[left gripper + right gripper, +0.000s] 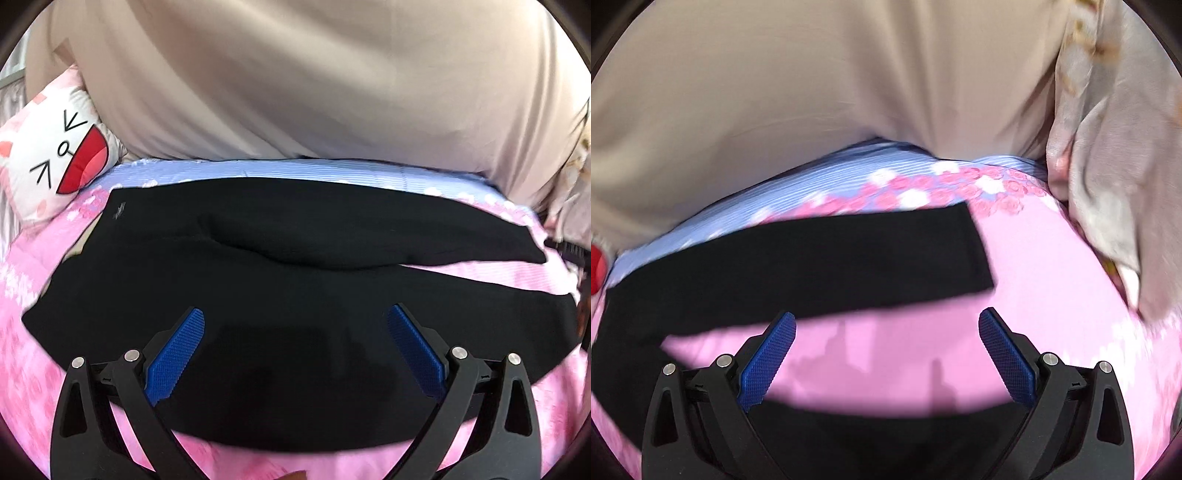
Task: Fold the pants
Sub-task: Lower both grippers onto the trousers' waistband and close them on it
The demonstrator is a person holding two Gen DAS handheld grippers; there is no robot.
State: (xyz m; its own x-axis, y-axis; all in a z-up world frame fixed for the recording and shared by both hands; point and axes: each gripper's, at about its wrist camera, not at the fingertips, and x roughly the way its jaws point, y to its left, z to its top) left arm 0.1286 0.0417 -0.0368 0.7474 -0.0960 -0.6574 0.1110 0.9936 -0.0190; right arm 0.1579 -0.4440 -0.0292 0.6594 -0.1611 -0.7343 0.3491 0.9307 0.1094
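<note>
Black pants point(280, 280) lie spread flat on a pink bedspread point(33, 295), waist to the left and two legs running to the right. My left gripper point(295, 321) is open and empty, hovering over the near part of the pants. In the right wrist view the far leg point(820, 266) ends in a hem at the right, and the near leg point(879, 435) lies under the gripper. My right gripper point(886, 325) is open and empty, above the pink gap between the two legs.
A white cat-face pillow point(55, 155) lies at the far left. A beige wall or headboard point(295, 81) rises behind the bed. A blue striped band of sheet point(820, 177) runs along the far edge. A grey crumpled cloth point(1115, 177) hangs at the right.
</note>
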